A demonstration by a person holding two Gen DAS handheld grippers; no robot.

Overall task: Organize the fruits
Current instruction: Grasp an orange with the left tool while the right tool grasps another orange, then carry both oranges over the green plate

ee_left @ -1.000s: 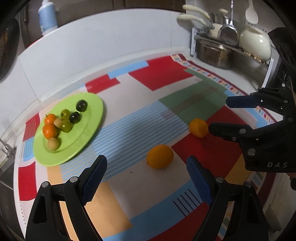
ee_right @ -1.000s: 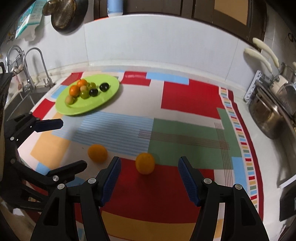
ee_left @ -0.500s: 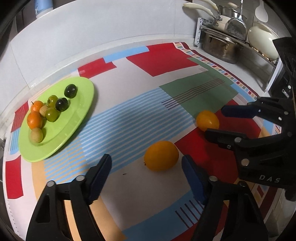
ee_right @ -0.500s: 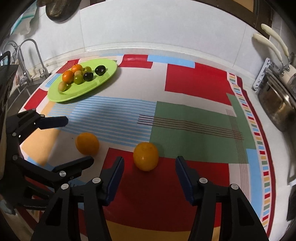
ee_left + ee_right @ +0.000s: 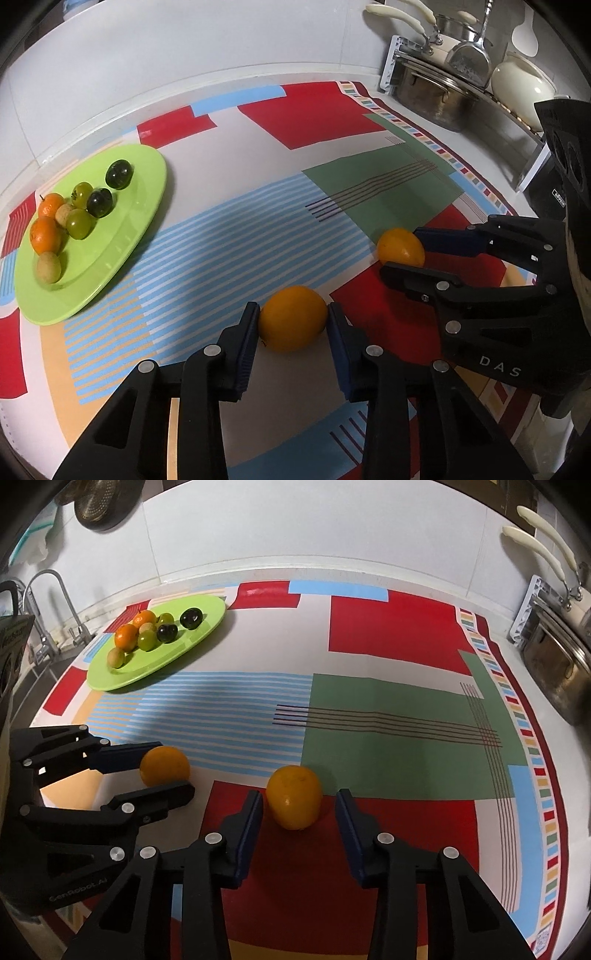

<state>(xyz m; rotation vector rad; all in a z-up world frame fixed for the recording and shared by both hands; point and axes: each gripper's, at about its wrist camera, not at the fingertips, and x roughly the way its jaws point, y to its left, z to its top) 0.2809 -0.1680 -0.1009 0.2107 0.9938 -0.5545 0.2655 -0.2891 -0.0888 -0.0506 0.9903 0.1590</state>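
Two oranges lie on the patterned mat. My left gripper [image 5: 291, 321] is shut on the left orange [image 5: 292, 318], both pads touching its sides; it also shows in the right wrist view [image 5: 164, 761]. My right gripper [image 5: 298, 805] is open around the right orange [image 5: 294, 796], with gaps on both sides; this orange also shows in the left wrist view [image 5: 400, 246]. A green plate [image 5: 122, 254] at the far left holds several small fruits: mandarins, green and dark grapes, a brownish fruit.
A dish rack with a steel pot [image 5: 432, 96] and a cream kettle [image 5: 521, 88] stands at the back right. A sink tap [image 5: 44, 602] is at the far left. A white wall runs along the back of the counter.
Both grippers moved forward and down to the oranges. My left jaws closed onto the left orange. My right jaws narrowed around the right orange.
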